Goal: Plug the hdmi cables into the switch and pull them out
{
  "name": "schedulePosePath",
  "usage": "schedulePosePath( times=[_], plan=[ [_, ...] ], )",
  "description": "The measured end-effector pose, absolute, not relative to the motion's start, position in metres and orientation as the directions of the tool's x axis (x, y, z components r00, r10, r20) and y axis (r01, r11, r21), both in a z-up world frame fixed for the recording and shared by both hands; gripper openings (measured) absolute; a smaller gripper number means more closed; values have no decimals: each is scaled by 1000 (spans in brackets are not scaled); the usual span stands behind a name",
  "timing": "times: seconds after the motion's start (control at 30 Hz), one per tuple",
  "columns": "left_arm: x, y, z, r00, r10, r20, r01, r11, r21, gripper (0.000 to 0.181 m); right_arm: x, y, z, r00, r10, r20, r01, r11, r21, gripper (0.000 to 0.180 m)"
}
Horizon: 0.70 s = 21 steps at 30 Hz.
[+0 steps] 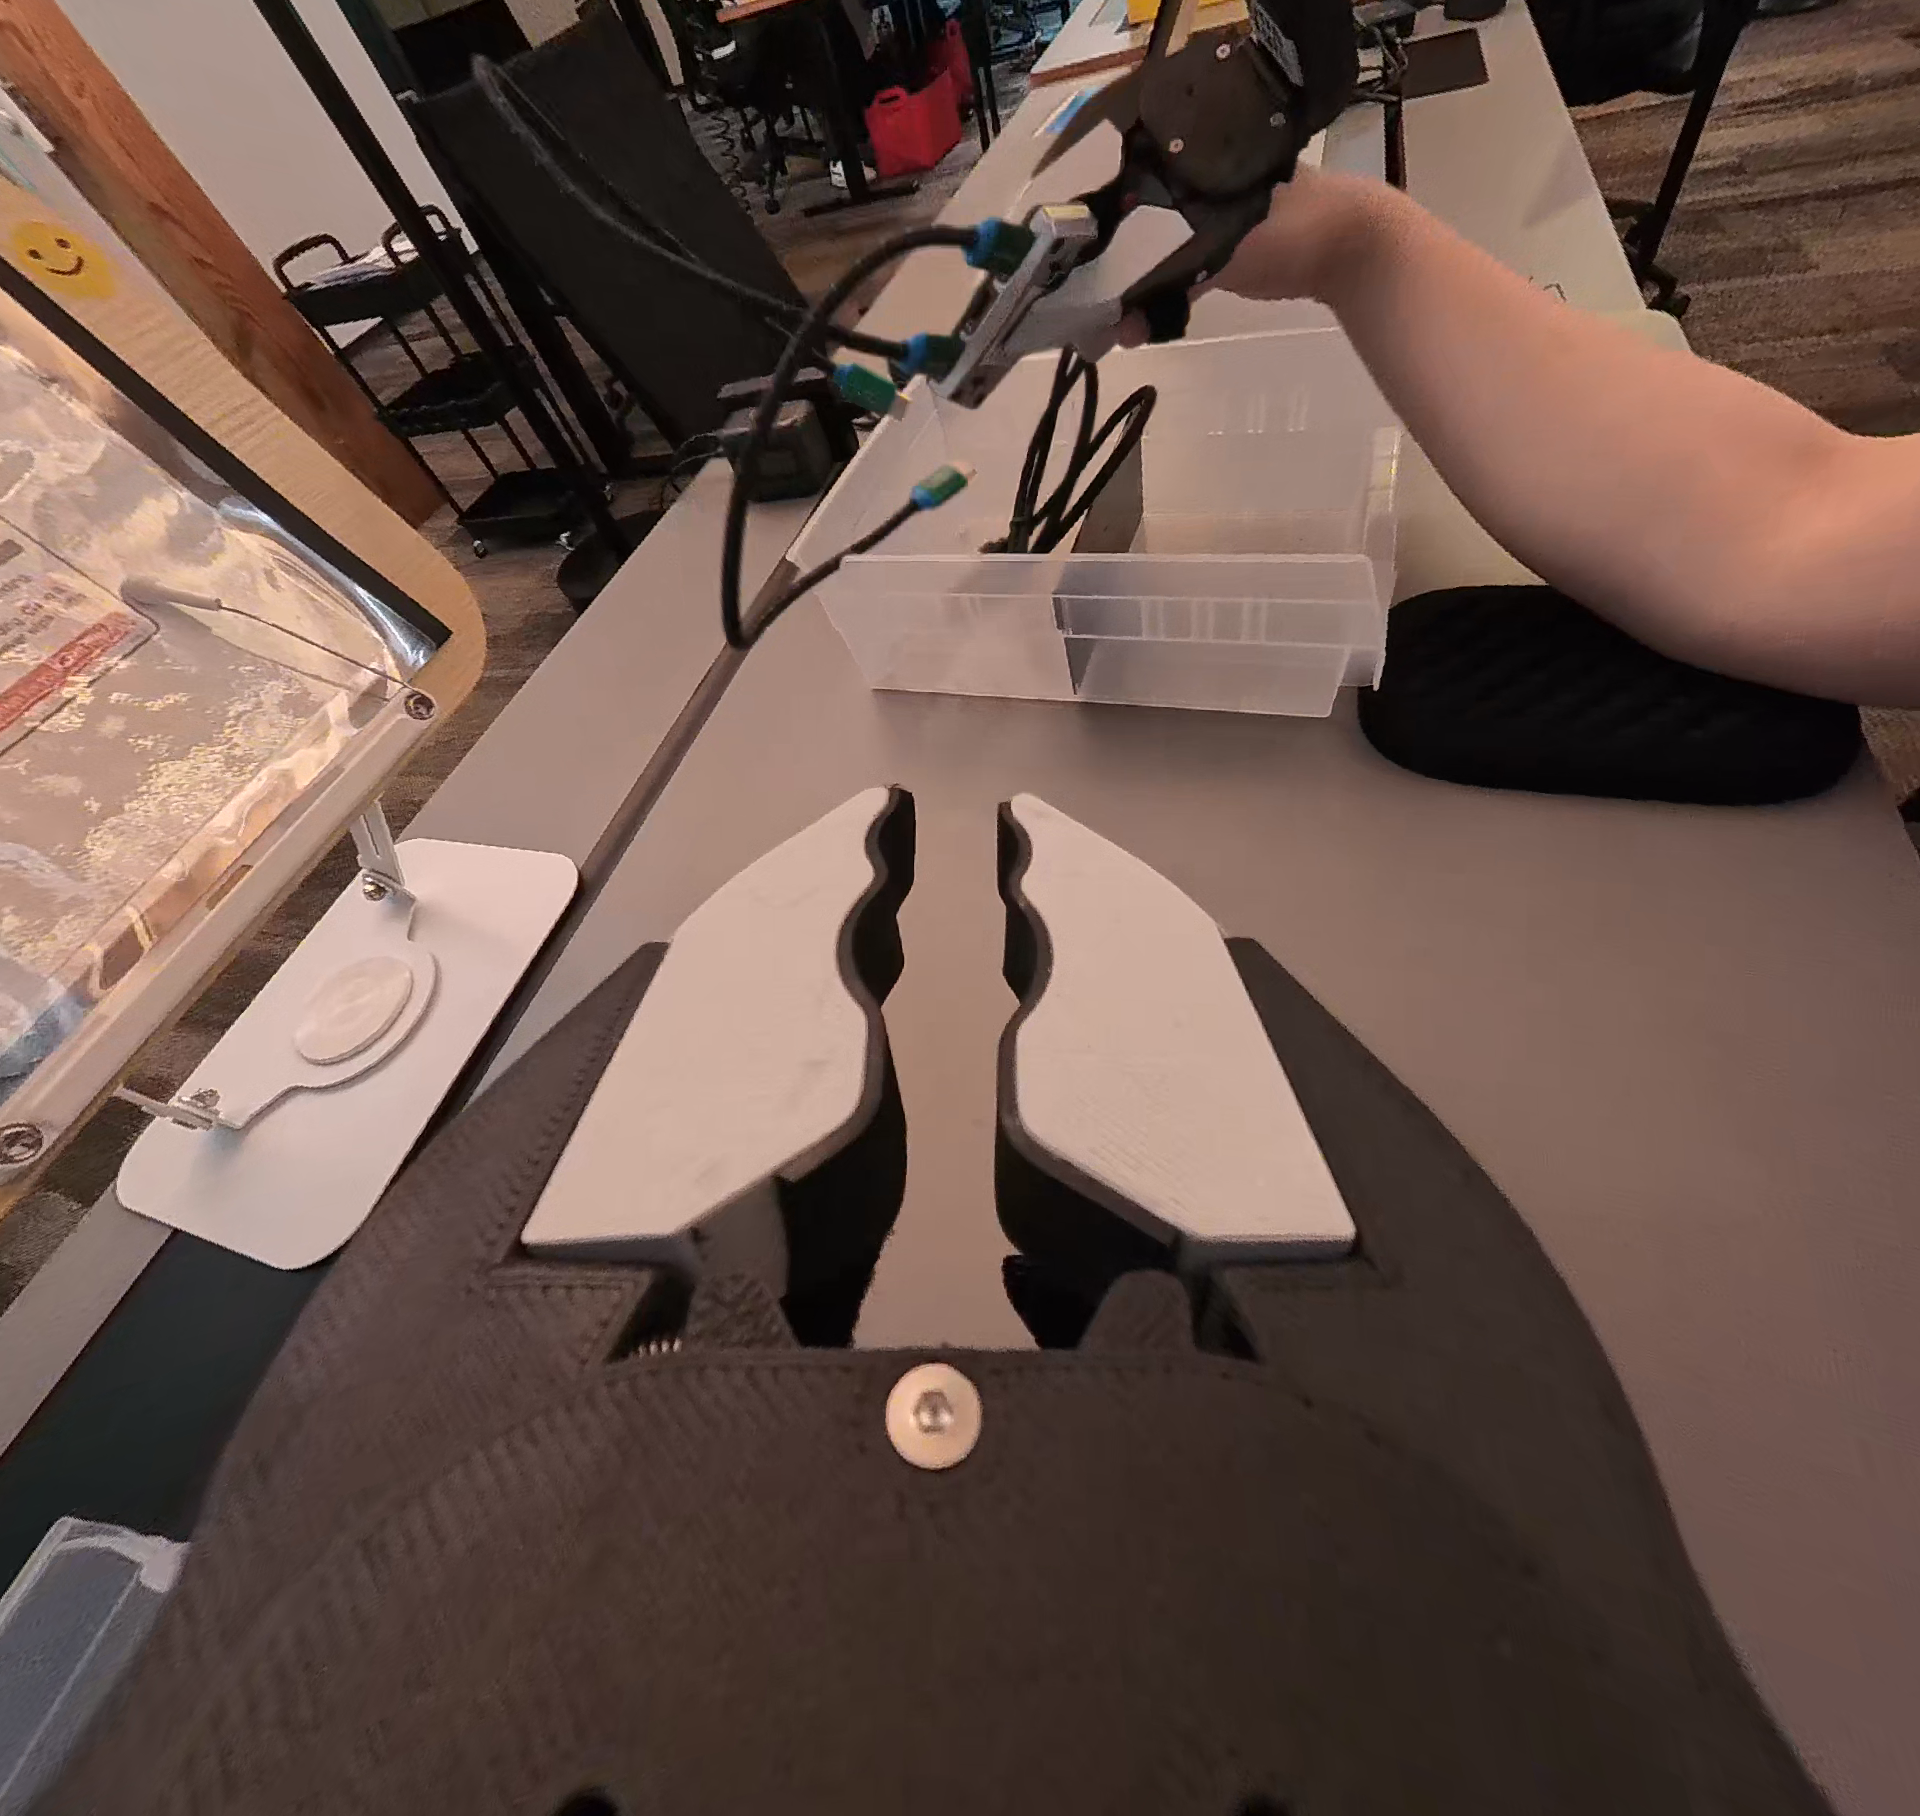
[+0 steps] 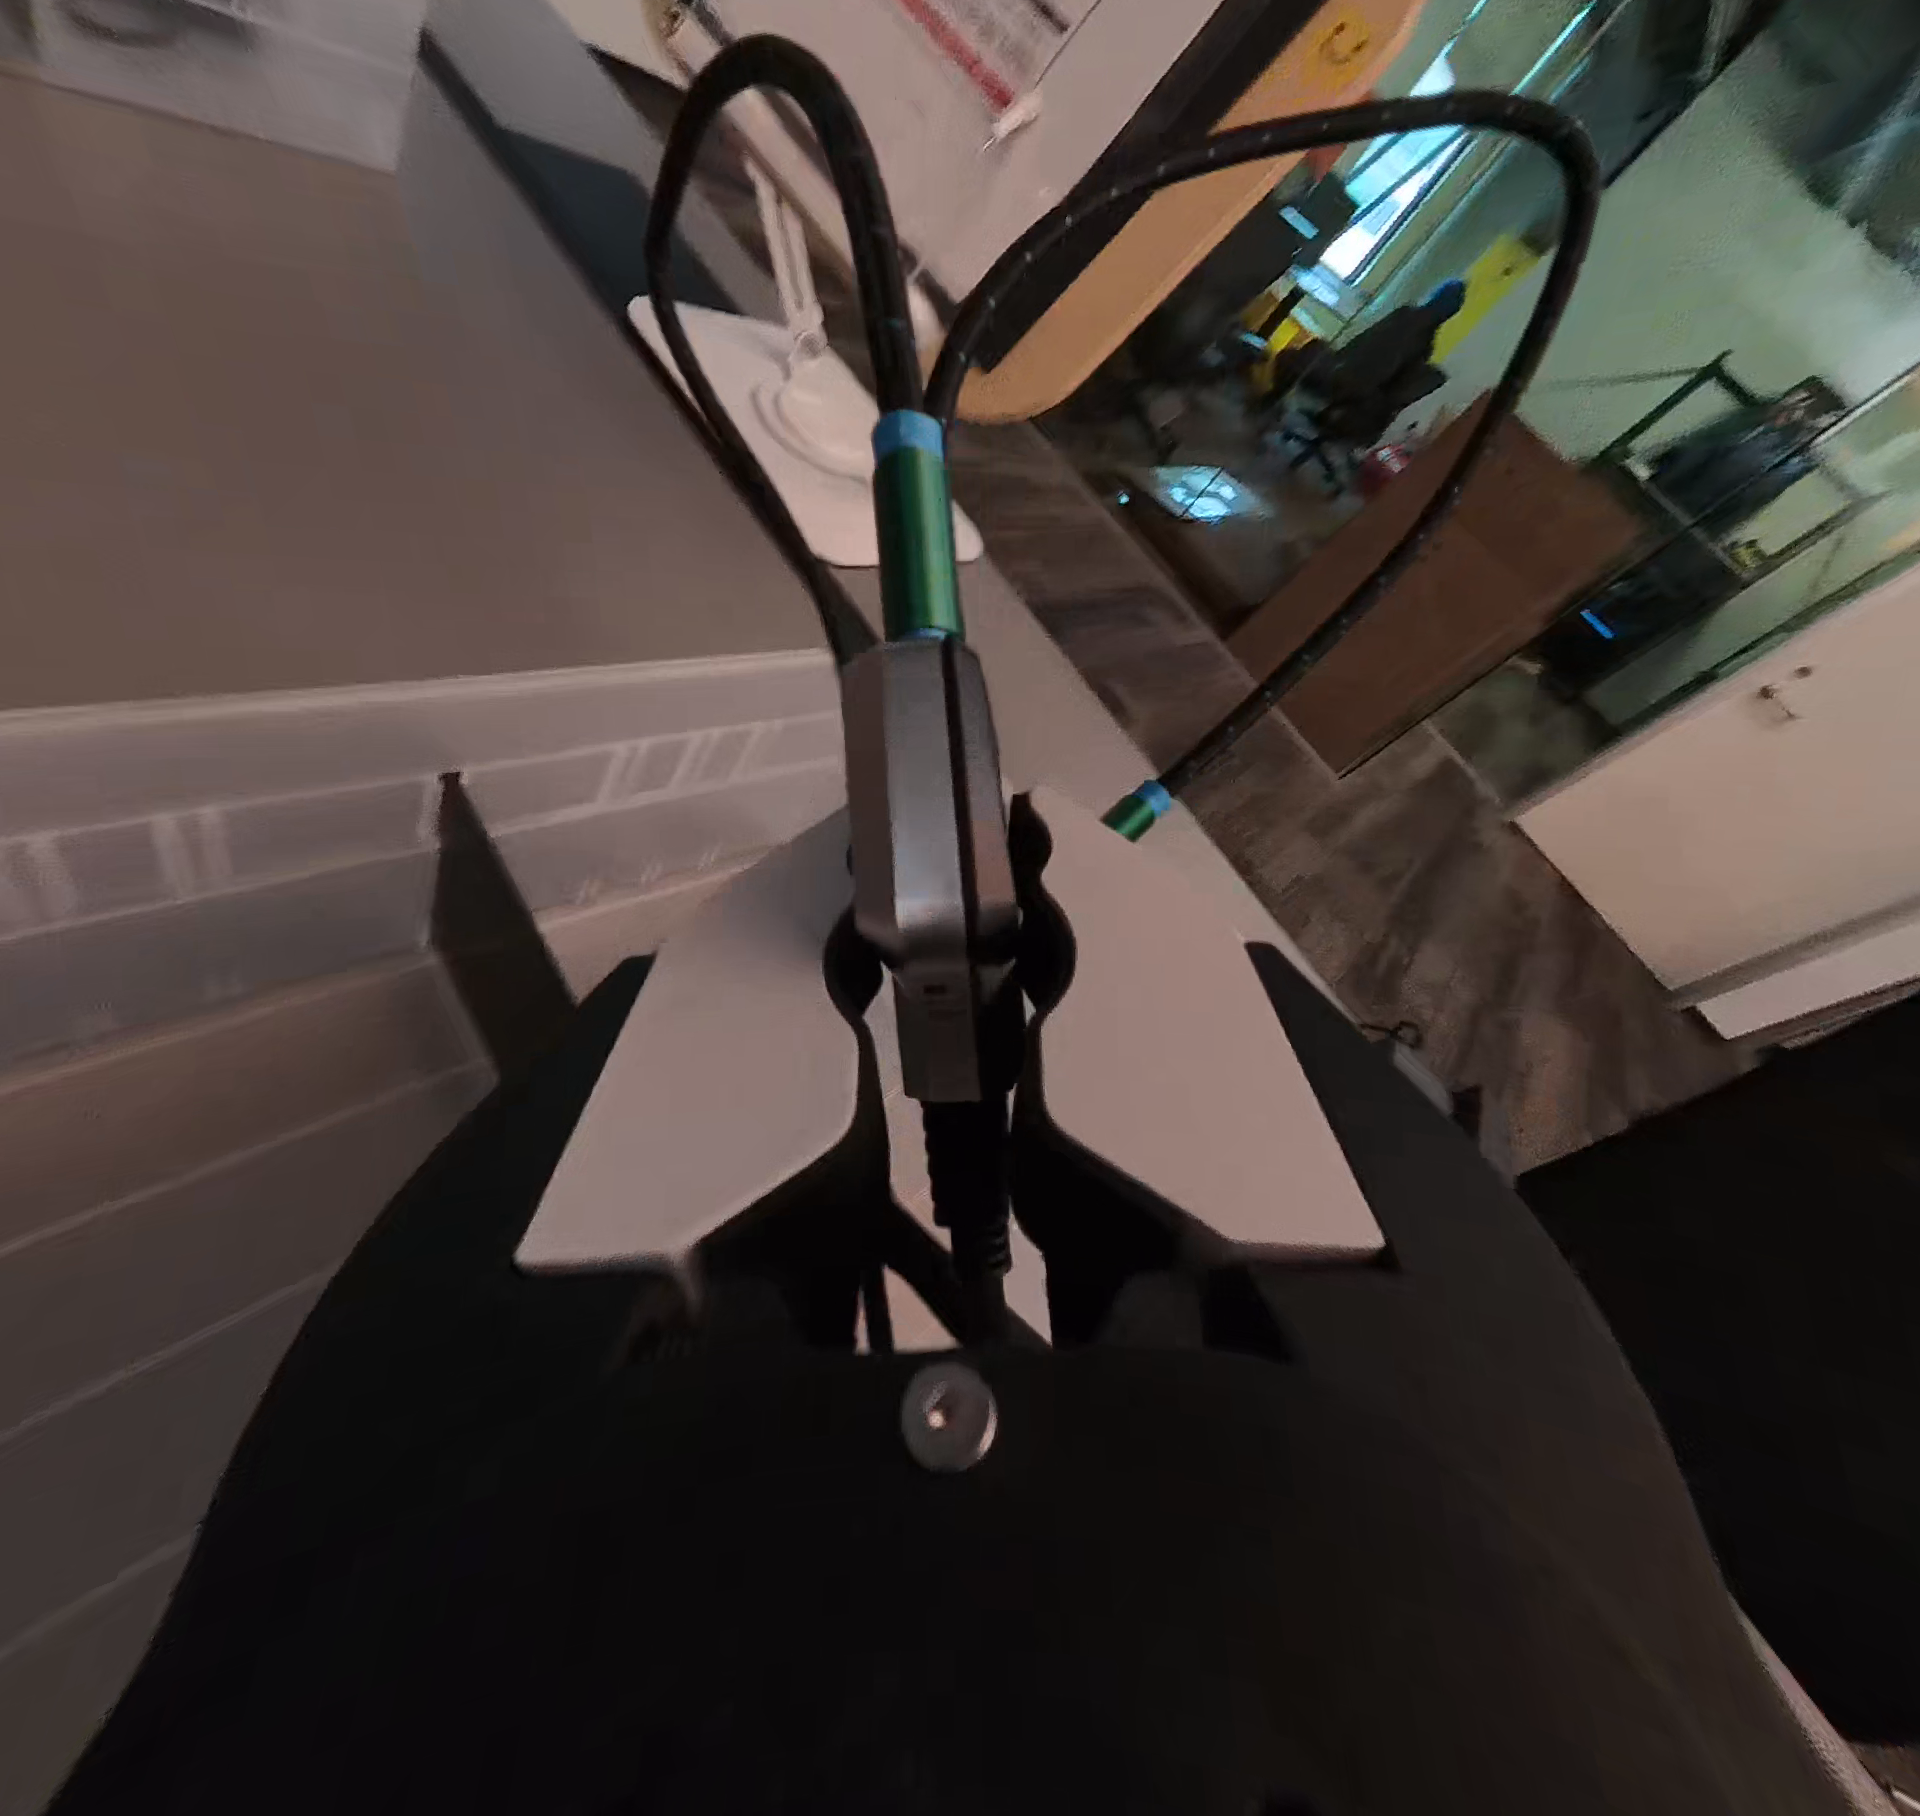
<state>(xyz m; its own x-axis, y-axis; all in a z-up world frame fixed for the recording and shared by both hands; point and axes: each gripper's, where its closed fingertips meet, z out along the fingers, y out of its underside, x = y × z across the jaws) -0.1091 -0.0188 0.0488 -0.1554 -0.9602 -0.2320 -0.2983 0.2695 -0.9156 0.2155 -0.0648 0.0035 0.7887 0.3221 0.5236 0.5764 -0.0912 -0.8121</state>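
Note:
My right gripper [image 2: 940,873] is shut on a grey HDMI switch [image 2: 925,790] and holds it in the air, edge-on. A green plug [image 2: 914,540] with a blue collar sits in the switch's far end. Another green plug [image 2: 1138,812] hangs free on its black braided cable. In the left wrist view the right gripper [image 1: 1101,296] holds the switch [image 1: 1023,312] above a clear bin [image 1: 1112,613]; two plugs [image 1: 995,246] sit in its edge, a third [image 1: 868,384] lies close by, and one [image 1: 940,488] dangles loose. My left gripper [image 1: 956,810] is open and empty, low over the grey table [image 1: 1351,987].
More black cable [image 1: 1070,457] lies coiled in the clear bin. A black padded rest [image 1: 1600,696] lies right of the bin, under a person's forearm [image 1: 1558,478]. An acrylic sign stand with a white base [image 1: 343,1039] stands at the table's left edge.

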Motion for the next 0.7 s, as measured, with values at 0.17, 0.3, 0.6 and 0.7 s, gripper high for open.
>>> schedulePosePath(
  times=[0.17,0.3,0.6,0.7],
  plan=[
    [-106,-25,44,-181,-954,-238,-311,285,-906,14,207,-67,-20,757,413,506,616,-193,-764,24],
    [-104,-29,41,-195,-951,-238,-322,292,-901,14,203,-65,-44,760,472,446,617,-311,-723,27],
    [-101,-33,35,-209,-947,-242,-347,304,-887,14,202,-64,-49,765,456,455,623,-341,-704,29],
    [-102,-33,34,-211,-948,-239,-355,302,-885,14,199,-73,-50,770,468,434,621,-390,-680,39]
  ],
)
